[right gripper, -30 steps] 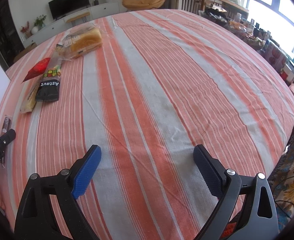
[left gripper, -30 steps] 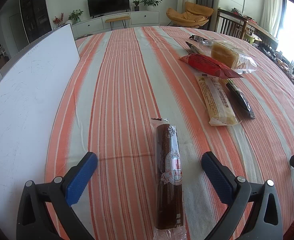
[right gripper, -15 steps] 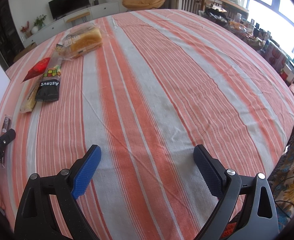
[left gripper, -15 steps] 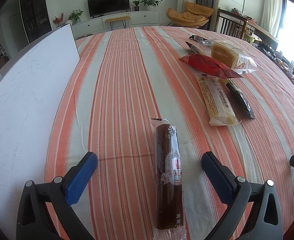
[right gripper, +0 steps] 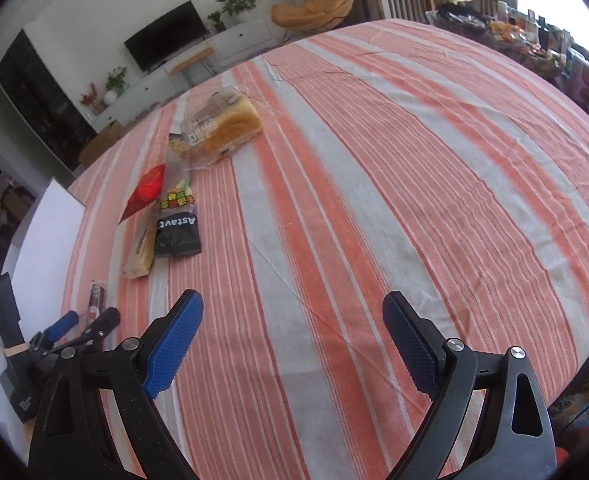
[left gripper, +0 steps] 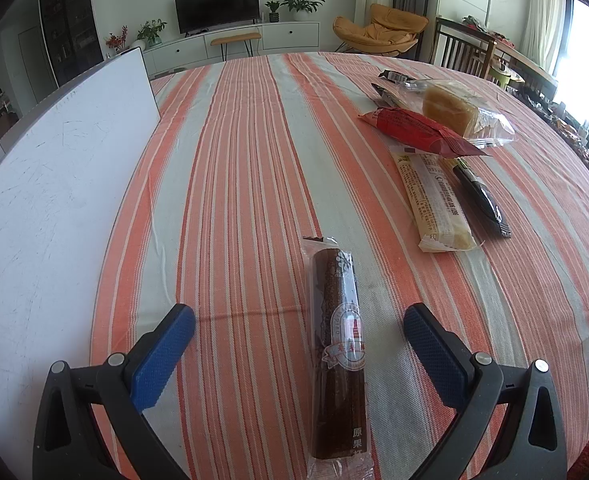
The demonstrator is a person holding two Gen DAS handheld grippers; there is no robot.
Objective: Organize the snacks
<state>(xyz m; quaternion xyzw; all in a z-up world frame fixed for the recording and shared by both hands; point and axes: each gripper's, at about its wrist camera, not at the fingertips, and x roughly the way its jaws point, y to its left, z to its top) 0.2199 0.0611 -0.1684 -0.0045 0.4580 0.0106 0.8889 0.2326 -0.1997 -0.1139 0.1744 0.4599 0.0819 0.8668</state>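
Striped orange cloth covers the worktop [left gripper: 254,152]. One white board [left gripper: 54,184] lies at its left. Left tongs [left gripper: 299,322], spread wide and empty, straddle one brown roll [left gripper: 340,352], its long axis pointing away along their fingers. Further right lie four more snacks: red pack [left gripper: 418,130], bread [left gripper: 454,108], yellow bar [left gripper: 434,200], black pack [left gripper: 480,200]. Right tongs [right gripper: 292,316] gape, empty, over bare cloth.

"Astavt" on black packet [right gripper: 176,234]
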